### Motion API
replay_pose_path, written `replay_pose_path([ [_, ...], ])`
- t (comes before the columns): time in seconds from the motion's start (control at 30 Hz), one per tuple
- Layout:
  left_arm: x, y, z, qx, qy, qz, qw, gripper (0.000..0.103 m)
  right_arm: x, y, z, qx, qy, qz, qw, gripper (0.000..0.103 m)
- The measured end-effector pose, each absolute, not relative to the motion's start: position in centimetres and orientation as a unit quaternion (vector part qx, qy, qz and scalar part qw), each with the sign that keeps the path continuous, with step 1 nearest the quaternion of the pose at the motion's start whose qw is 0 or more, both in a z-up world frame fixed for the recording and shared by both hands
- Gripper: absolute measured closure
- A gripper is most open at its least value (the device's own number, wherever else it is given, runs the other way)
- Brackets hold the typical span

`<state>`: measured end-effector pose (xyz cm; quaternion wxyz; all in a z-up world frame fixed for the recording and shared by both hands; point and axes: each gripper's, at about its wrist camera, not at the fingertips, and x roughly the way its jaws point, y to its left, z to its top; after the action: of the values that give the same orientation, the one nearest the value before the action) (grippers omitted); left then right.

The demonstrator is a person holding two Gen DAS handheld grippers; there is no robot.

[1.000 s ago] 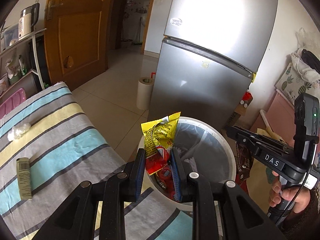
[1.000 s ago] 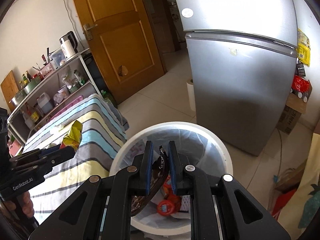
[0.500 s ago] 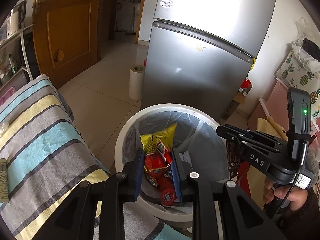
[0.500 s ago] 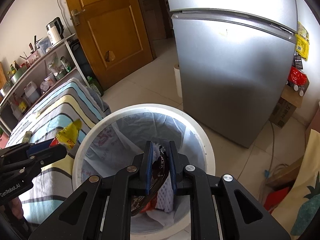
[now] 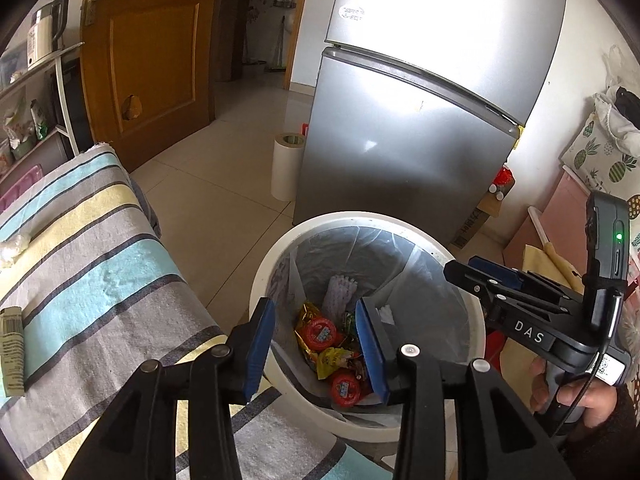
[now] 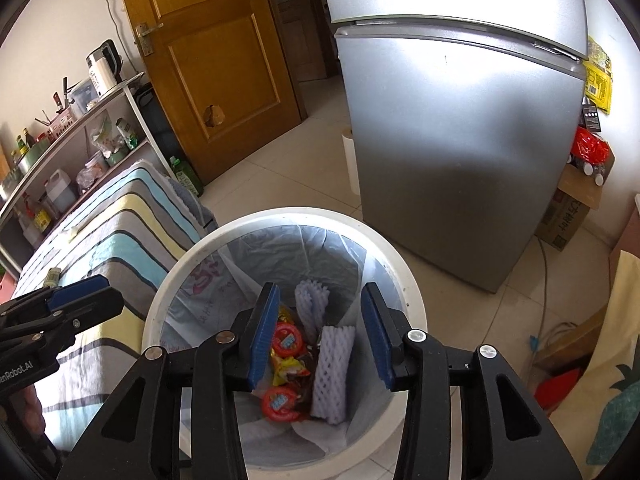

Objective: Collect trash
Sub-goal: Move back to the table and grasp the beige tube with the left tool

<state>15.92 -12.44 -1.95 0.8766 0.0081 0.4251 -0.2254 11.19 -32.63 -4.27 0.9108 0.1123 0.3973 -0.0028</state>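
A white trash bin [image 5: 360, 222] with a clear liner stands on the floor beside the striped table; it also shows in the right wrist view [image 6: 280, 216]. Inside lie red and yellow snack wrappers [image 5: 320, 336], also seen in the right wrist view [image 6: 286, 354], and white foam nets [image 6: 332, 372]. My left gripper [image 5: 316, 344] is open and empty above the bin. My right gripper [image 6: 320, 336] is open and empty above the bin too. A green wrapper [image 5: 11, 350] and a white wad [image 5: 14, 246] lie on the table.
The striped tablecloth [image 5: 100, 264] covers the table at left. A silver fridge [image 5: 420, 120] stands behind the bin, with a paper roll [image 5: 286, 166] on the floor next to it. A wooden door [image 5: 152, 48] and a shelf rack [image 6: 72, 132] are at the back left.
Both grippers opened over the bin. The yellow-red snack bag left my left gripper and the dark wrapper left my right gripper; both now lie in the bin.
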Motion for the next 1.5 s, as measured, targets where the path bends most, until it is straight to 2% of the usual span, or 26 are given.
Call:
replay_pose_path([
  [0.17, 15.0, -11.2, -0.8, 0.016, 0.405, -0.205, 0.891, 0.059, 10.6, -31.9, -3.5, 0.109, 0.389, 0.000, 0.915, 0.059],
  [0.23, 14.6, -10.5, -0.4, 0.018, 0.398, -0.193, 0.897, 0.054, 10.2, -31.5, -3.1, 0.111, 0.381, 0.001, 0.918, 0.059],
  [0.4, 13.8, -8.5, 0.2, 0.014, 0.390, -0.170, 0.905, 0.053, 9.9, -29.5, -2.2, 0.107, 0.371, 0.016, 0.922, 0.058],
  [0.57, 13.0, -5.3, 0.5, 0.006, 0.384, -0.127, 0.915, 0.051, 9.9, -26.8, -1.4, 0.100, 0.363, 0.043, 0.926, 0.049],
  [0.87, 12.4, 1.9, 0.0, -0.002, 0.376, -0.020, 0.926, 0.045, 10.7, -21.7, -0.4, 0.077, 0.358, 0.087, 0.927, 0.048],
  [1.2, 13.9, 8.6, -1.9, -0.024, 0.416, 0.053, 0.908, 0.044, 11.8, -17.4, 0.0, 0.052, 0.358, 0.125, 0.924, 0.048],
  [1.5, 16.2, 8.9, -3.7, -0.002, 0.437, 0.065, 0.897, 0.044, 12.8, -14.4, 0.9, 0.022, 0.355, 0.151, 0.922, 0.048],
])
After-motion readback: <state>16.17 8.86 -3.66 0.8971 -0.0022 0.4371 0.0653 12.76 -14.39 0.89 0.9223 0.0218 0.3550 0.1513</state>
